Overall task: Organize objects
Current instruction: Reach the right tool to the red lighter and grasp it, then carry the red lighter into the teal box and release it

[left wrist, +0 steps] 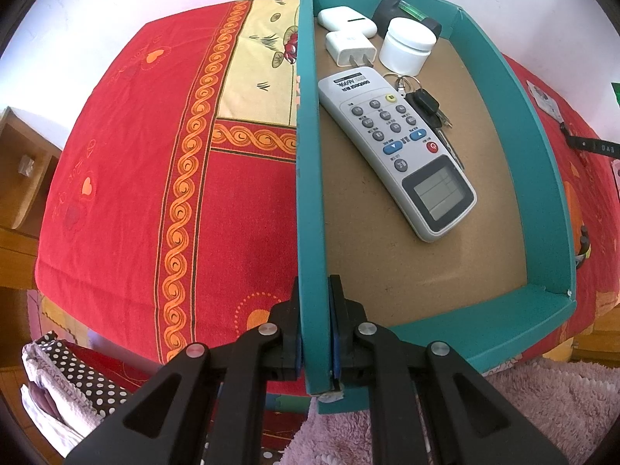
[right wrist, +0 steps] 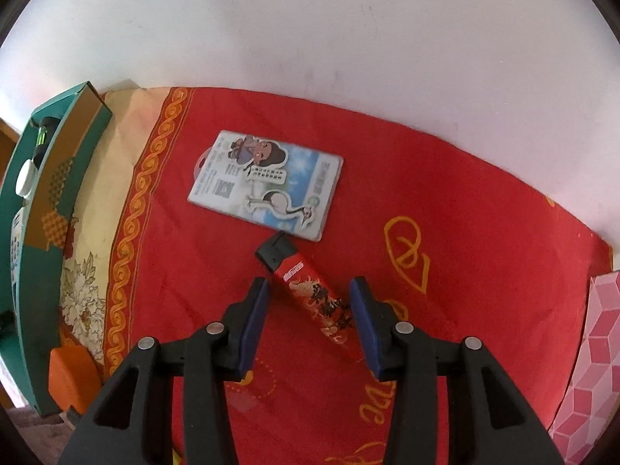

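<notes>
Left wrist view: left gripper [left wrist: 314,323] is clamped on the left wall of the teal box [left wrist: 310,178], one pad inside, one outside, near the box's near corner. Box sits on the red patterned cloth [left wrist: 128,178], its near end overhanging the cloth edge above a pink fuzzy fabric [left wrist: 542,407]. Inside the box, on the brown floor: grey remote [left wrist: 395,147] lying diagonally, display end nearest; key bunch [left wrist: 426,110] just right of it, touching; white charger plug [left wrist: 350,48], white earbud case [left wrist: 347,19], white jar [left wrist: 407,44] and a dark object with a green part [left wrist: 407,11] at the far end. Right of the box, on the cloth, a card and a black strap are partly visible. Right wrist view: right gripper [right wrist: 308,317] has its fingers apart, straddling the near half of a red lighter [right wrist: 314,298] with a black cap, lying diagonally on the cloth; right pad looks very close to the lighter, contact unclear. Illustrated card [right wrist: 267,184] lies just beyond the lighter's cap, nearly touching. Teal box is at the far left edge, an orange block [right wrist: 71,379] near its near end, pink patterned box [right wrist: 589,368] at the right edge.
</notes>
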{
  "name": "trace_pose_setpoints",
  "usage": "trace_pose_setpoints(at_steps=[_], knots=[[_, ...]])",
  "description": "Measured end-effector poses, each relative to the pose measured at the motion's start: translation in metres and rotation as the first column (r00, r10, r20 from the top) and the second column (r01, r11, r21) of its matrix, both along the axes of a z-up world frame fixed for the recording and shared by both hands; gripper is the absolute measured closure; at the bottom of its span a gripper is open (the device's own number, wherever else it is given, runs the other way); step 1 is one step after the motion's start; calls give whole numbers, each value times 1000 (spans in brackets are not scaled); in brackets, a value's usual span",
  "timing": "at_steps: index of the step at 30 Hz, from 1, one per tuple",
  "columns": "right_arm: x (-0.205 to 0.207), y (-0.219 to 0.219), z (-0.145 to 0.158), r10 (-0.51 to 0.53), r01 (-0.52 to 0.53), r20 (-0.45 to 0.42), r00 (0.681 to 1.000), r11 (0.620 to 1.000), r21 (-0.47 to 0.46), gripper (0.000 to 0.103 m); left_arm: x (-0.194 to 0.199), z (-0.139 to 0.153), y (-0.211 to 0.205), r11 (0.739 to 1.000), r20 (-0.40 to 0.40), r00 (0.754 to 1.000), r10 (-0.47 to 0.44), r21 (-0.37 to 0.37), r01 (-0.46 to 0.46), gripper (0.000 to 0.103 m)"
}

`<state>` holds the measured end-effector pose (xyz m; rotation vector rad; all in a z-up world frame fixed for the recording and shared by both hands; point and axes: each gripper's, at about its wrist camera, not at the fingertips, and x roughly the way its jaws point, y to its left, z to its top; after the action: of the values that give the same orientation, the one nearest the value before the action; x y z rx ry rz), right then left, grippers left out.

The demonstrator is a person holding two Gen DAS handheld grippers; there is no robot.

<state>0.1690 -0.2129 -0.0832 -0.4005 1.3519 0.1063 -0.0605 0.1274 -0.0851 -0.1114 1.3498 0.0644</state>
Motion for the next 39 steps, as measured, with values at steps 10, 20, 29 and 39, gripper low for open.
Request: trace_pose_setpoints(at_steps=[10, 20, 29, 39], knots=[[-17, 11, 1, 30, -30, -27, 999, 999, 22, 58, 0, 0, 0, 1000, -1, 1000, 0, 4, 0, 94], [-2, 21, 1, -11, 11, -47, 999, 1000, 2, 68, 0, 0, 0, 1000, 0, 1000, 1, 3, -1, 94], [12, 32, -8, -35, 36, -14, 999, 999, 18, 82, 0, 0, 1, 1000, 2, 1000, 4, 2, -4, 94], [1, 31, -3, -56, 56, 1, 998, 998, 31, 82, 0, 1, 2, 1000, 2, 1000, 4, 2, -4, 94]])
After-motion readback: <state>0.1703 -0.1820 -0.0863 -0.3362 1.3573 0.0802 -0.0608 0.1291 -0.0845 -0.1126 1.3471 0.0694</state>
